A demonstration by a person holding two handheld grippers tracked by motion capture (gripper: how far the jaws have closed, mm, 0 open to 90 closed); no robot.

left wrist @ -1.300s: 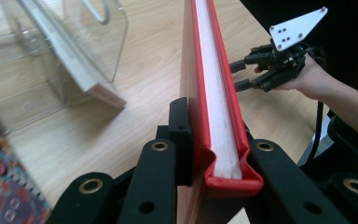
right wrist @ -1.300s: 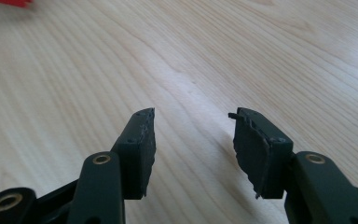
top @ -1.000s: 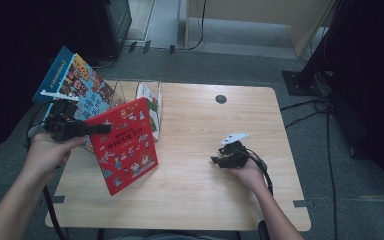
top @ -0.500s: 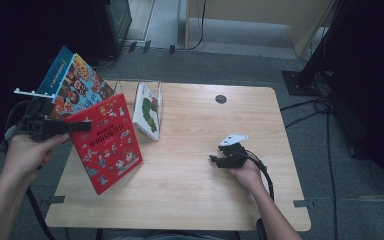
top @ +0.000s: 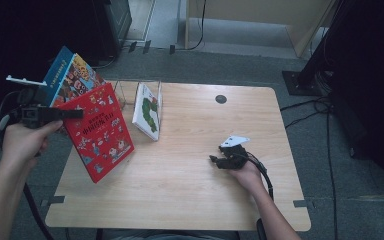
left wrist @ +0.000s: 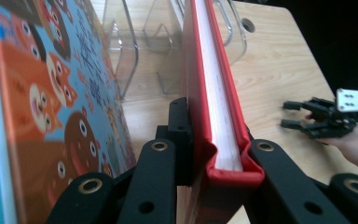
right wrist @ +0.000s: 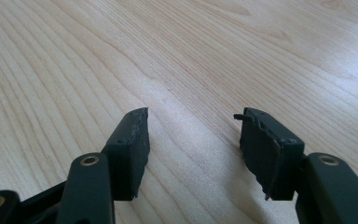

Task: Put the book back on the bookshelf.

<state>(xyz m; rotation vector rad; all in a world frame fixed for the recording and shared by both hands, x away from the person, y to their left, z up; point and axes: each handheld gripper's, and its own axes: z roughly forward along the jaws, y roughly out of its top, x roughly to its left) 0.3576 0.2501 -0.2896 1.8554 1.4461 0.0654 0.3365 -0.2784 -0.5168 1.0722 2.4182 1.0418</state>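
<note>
Left gripper [top: 72, 114] fingers clamp red book [top: 100, 132], tilted, cartoon cover; right gripper [right wrist: 193, 135] fingers apart, empty.

book [top: 100, 132] left of rack [top: 130, 92] | second book [top: 149, 111] in rack (leaning)

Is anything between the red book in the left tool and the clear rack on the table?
Nothing visible blocks it. The red book, clamped in the left tool, hangs just left of the rack. The blue book stands behind it, the white book leans in the rack's right side.
</note>
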